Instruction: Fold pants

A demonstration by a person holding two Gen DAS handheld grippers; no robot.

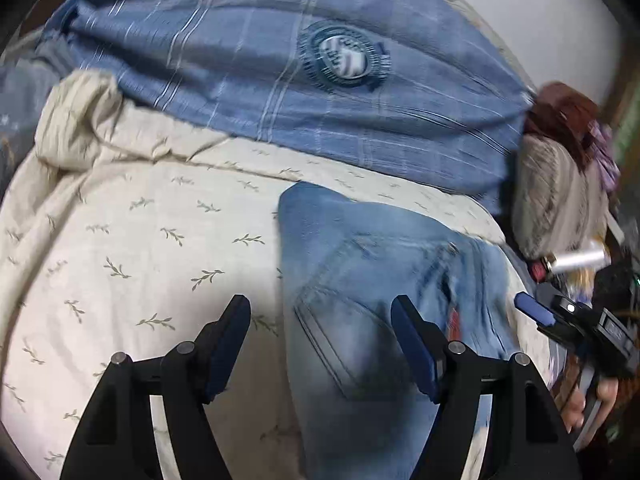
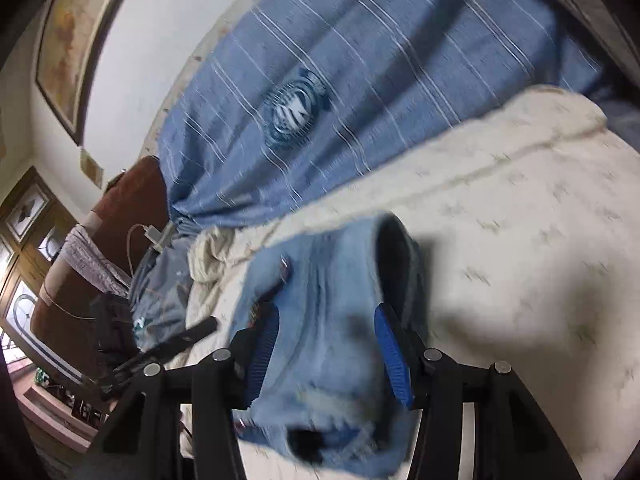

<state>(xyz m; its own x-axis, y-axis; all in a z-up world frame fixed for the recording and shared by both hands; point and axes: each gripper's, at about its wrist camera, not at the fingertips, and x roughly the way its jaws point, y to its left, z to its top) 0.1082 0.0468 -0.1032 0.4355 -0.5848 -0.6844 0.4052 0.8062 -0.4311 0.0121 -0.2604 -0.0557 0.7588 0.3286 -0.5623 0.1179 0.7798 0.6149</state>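
Light blue jeans (image 1: 360, 300) lie bunched on the cream leaf-print bedsheet (image 1: 140, 240), back pocket facing up. My left gripper (image 1: 320, 308) hovers over their left edge, open, with nothing pinched between its dark blue pads. In the right wrist view the jeans (image 2: 328, 280) fill the gap of my right gripper (image 2: 326, 316), waistband opening at the far end. Both ribbed blue pads show their inner faces and do not press on the denim, so it stands open. From the left wrist view one of its fingertips (image 1: 534, 310) shows just off the jeans' right edge.
A blue striped blanket (image 1: 280, 60) with a round emblem covers the far half of the bed. Brown and grey cushions (image 1: 560, 168) and clutter sit at the bed's side. A white charger cable (image 2: 152, 236) and a framed picture (image 2: 76, 40) are in view. A hand (image 1: 592, 400) holds the right gripper.
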